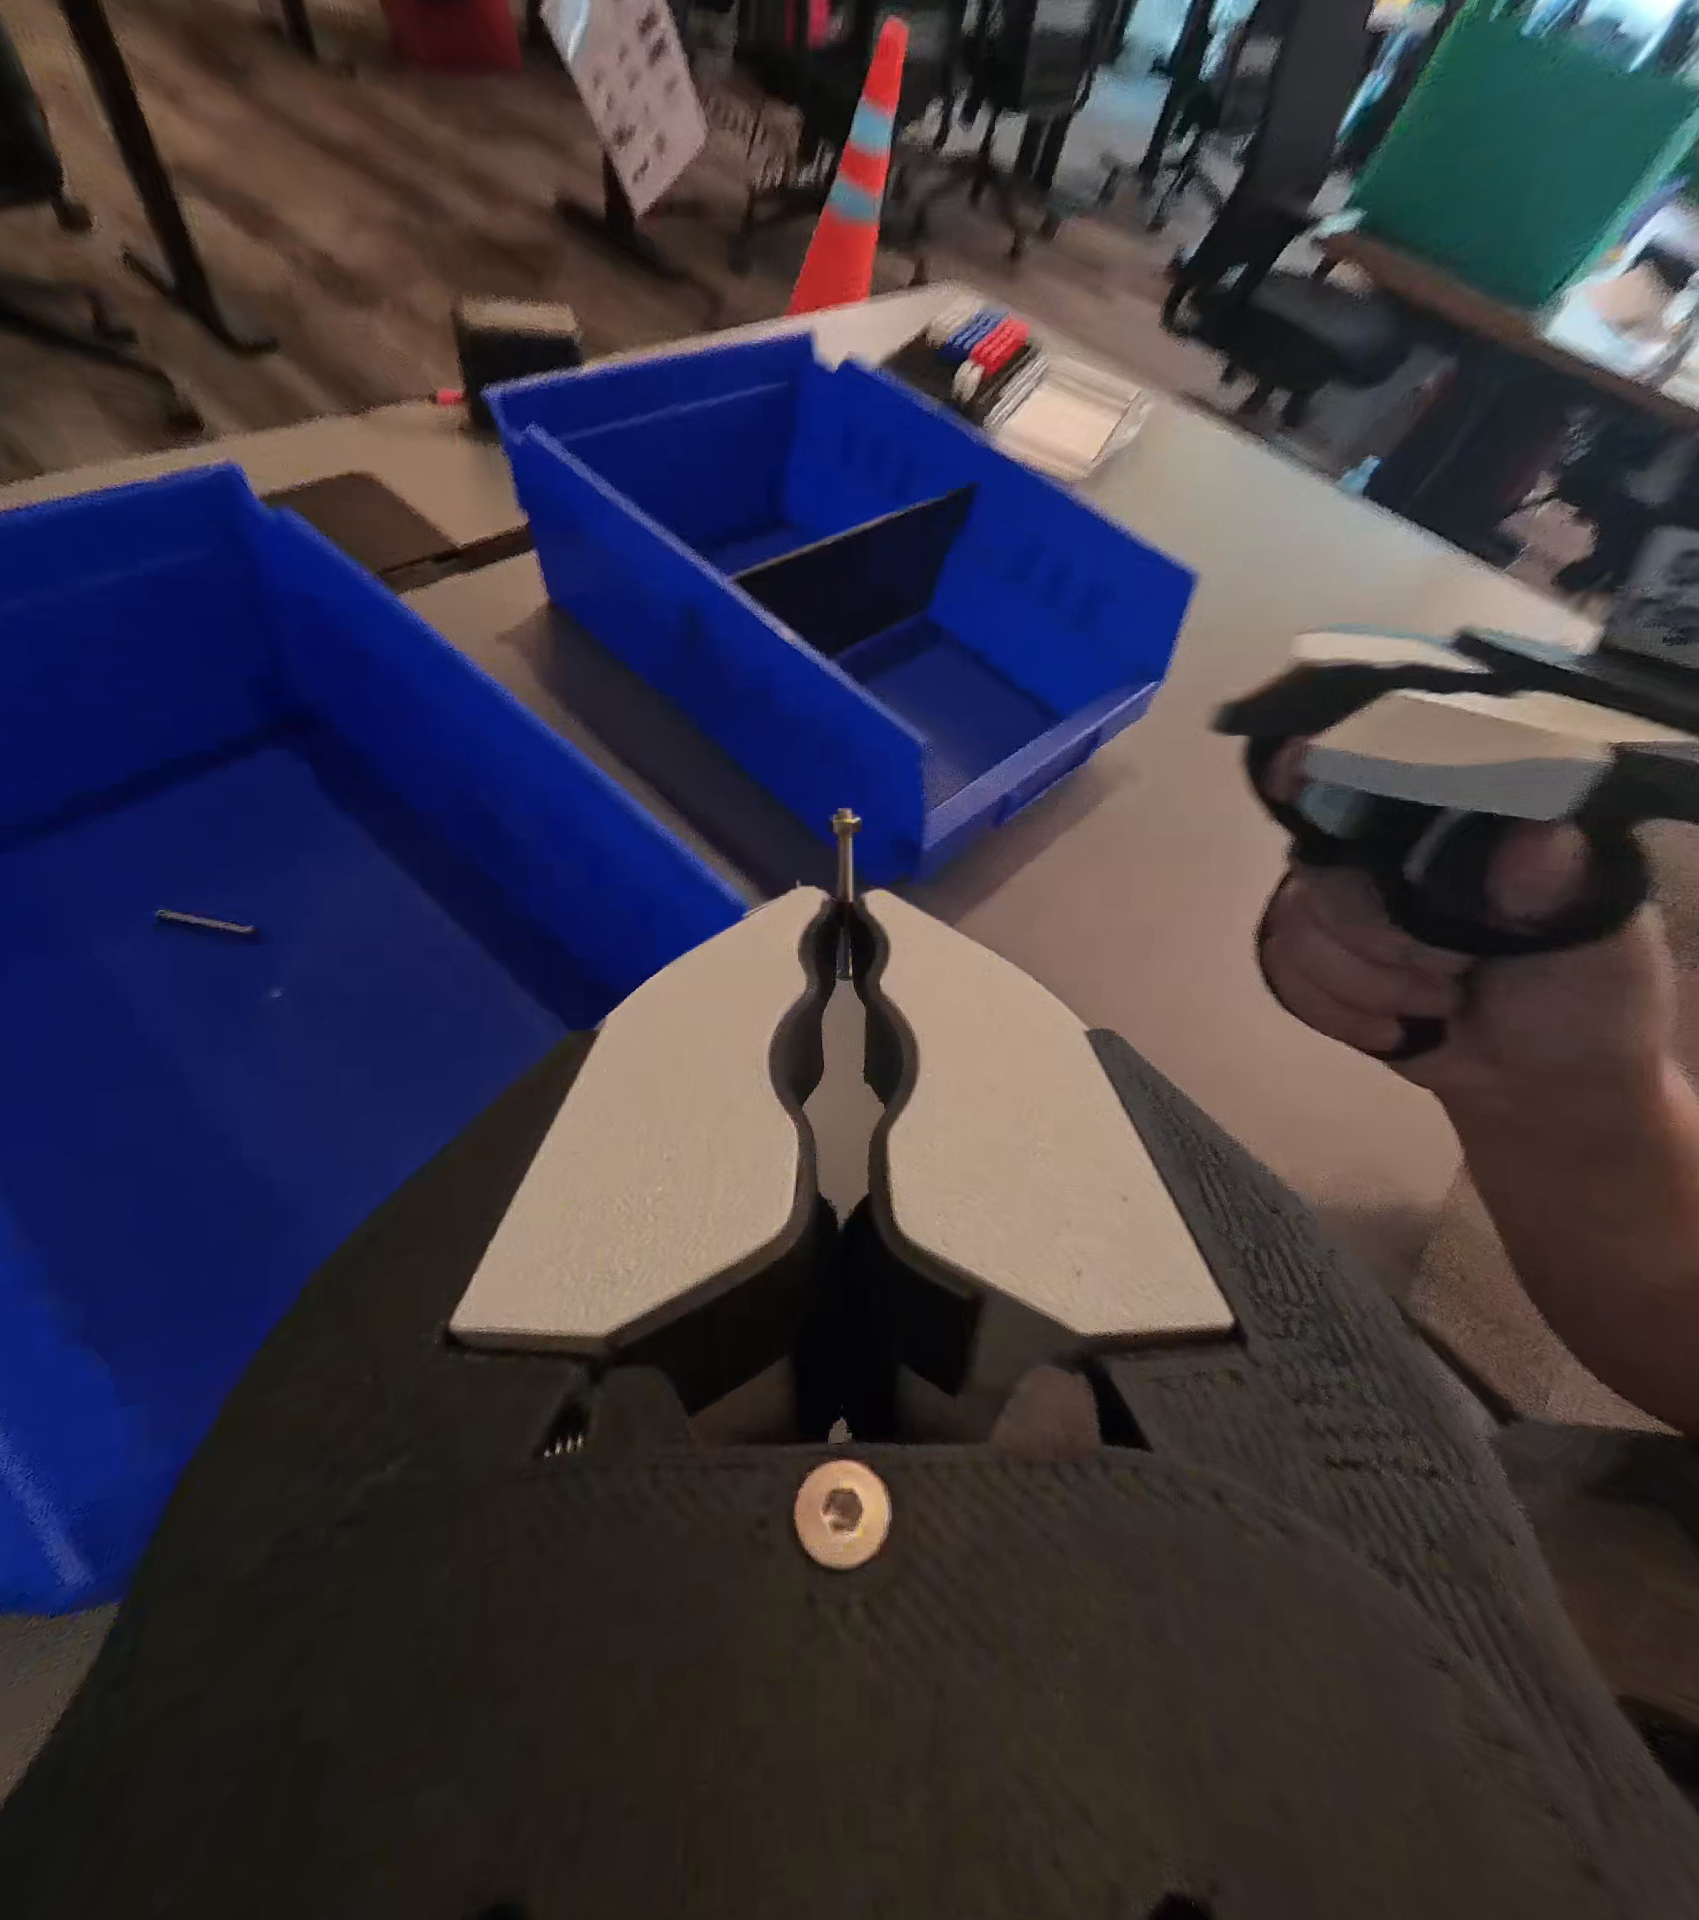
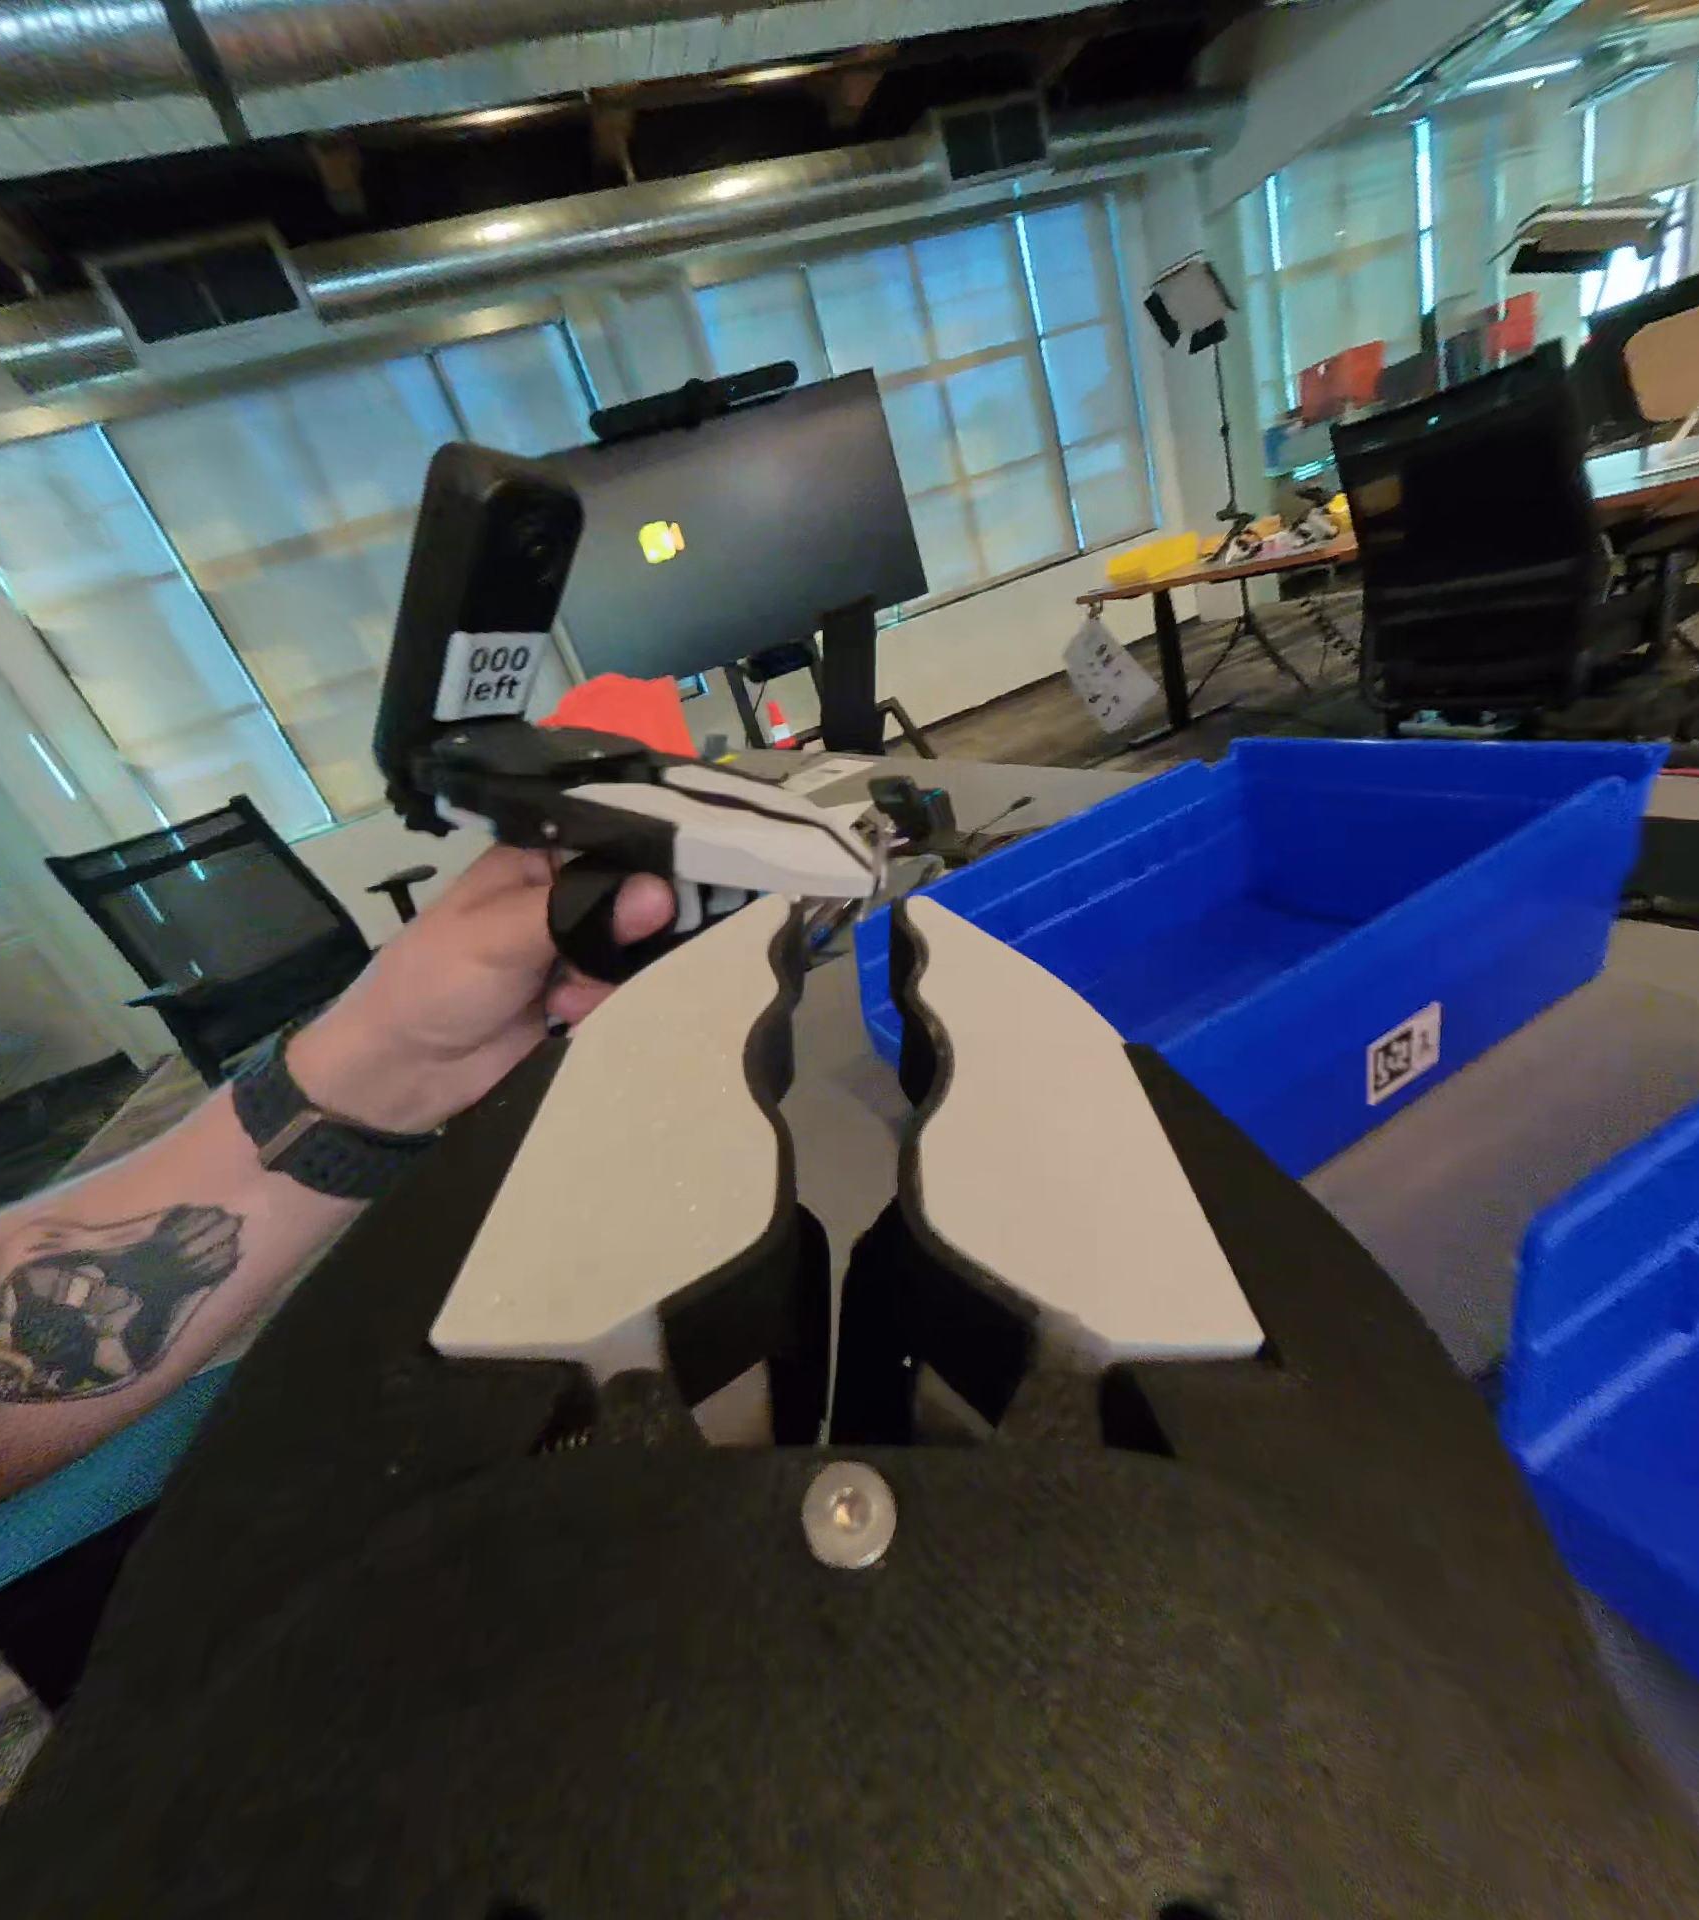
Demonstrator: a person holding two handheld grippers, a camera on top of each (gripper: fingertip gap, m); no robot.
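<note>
Left tongs [image 1: 847,902]: closed at the tips on a small screw [image 1: 845,854]; the screw stands upright, its head above the tips, its shank pinched between them.
Right tongs [image 2: 842,914]: slightly parted, a narrow gap between the tips, nothing held; in the right wrist view the left tongs' tip with the screw sits just above and beside this gap.
Large blue bin [image 1: 201,935]: on the desk [image 1: 1188,935] to the left of the left tongs, its near right wall just beside them; a thin metal pin [image 1: 204,923] lies on its floor, well apart from the screw.
Divided blue bin [image 1: 824,582]: ahead of the left tongs, a dark partition [image 1: 855,571] splitting it into two compartments; its near corner lies just beyond the screw.
Open room: bare desk surface between the two bins and to the right of the divided bin.
Desk edge: far edge behind the divided bin, with a clear tray of markers [image 1: 990,353] near it; an orange cone [image 1: 850,197] stands on the floor beyond.
Hands: a hand [image 1: 1396,966] grips the right tongs' handle.
</note>
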